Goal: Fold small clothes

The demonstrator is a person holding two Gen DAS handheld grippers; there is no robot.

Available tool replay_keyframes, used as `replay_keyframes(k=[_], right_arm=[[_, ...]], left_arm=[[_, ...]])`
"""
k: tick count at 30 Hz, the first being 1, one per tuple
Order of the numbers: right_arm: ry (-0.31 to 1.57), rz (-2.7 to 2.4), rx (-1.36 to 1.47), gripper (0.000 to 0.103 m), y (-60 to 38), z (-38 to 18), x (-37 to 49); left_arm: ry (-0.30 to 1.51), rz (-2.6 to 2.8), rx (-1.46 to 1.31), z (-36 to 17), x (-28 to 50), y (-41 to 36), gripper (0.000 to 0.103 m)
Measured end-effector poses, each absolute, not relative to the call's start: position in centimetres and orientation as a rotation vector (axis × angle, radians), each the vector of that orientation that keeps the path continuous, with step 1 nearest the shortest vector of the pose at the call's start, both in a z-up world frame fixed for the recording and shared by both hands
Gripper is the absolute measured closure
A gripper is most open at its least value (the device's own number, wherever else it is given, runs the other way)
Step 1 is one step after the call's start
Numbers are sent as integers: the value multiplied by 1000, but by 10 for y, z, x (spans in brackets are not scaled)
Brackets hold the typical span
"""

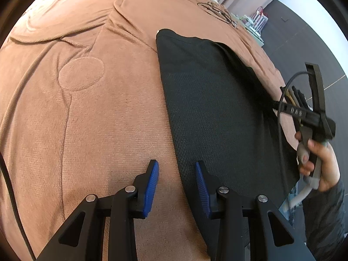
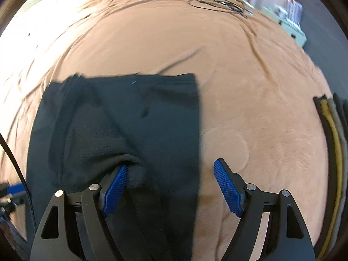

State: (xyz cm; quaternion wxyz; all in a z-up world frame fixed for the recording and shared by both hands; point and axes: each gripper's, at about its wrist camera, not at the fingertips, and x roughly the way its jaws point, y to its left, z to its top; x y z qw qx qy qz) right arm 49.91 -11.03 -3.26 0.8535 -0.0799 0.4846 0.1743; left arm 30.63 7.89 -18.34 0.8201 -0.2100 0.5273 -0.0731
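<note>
A black knit garment point(image 1: 219, 113) lies flat on a brown blanket point(image 1: 91, 108). My left gripper point(image 1: 176, 169) is open and empty, straddling the garment's near left edge. In the left wrist view the right gripper point(image 1: 304, 113) is held by a hand at the garment's right edge. In the right wrist view the garment point(image 2: 134, 117) lies partly folded, with a raised fold of cloth near the left finger. My right gripper point(image 2: 171, 167) is wide open over the garment's right edge, its left pad point(image 2: 116, 182) touching the cloth.
A stack of folded clothes point(image 2: 332, 143) sits at the right edge of the bed. A coiled black cable point(image 1: 217, 10) lies at the far end of the blanket. A dark floor point(image 1: 304, 39) lies beyond the bed's right side.
</note>
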Motion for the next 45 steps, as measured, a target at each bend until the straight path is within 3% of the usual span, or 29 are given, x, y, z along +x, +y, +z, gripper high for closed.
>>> replay_keyframes(k=[8, 17, 18, 22, 24, 33, 39, 45], right_arm=[[985, 274, -58, 26, -152, -20, 516], [1023, 518, 40, 26, -174, -23, 495], [1025, 534, 45, 28, -176, -24, 496], [1019, 588, 33, 57, -175, -26, 496], [1024, 613, 48, 67, -176, -27, 500], [1034, 645, 141, 78, -180, -38, 528], [1032, 646, 142, 101, -181, -43, 537], [1003, 603, 130, 103, -181, -42, 528]], left_arm=[[1135, -151, -444, -182, 311, 77, 65], [1121, -140, -507, -176, 325, 85, 65], [1120, -137, -511, -177, 328, 85, 65], [1114, -120, -504, -177, 339, 81, 65], [1114, -115, -500, -177, 344, 80, 65], [1117, -98, -493, -178, 360, 82, 65], [1120, -93, -482, -179, 364, 83, 65], [1115, -94, -487, -174, 371, 83, 65]])
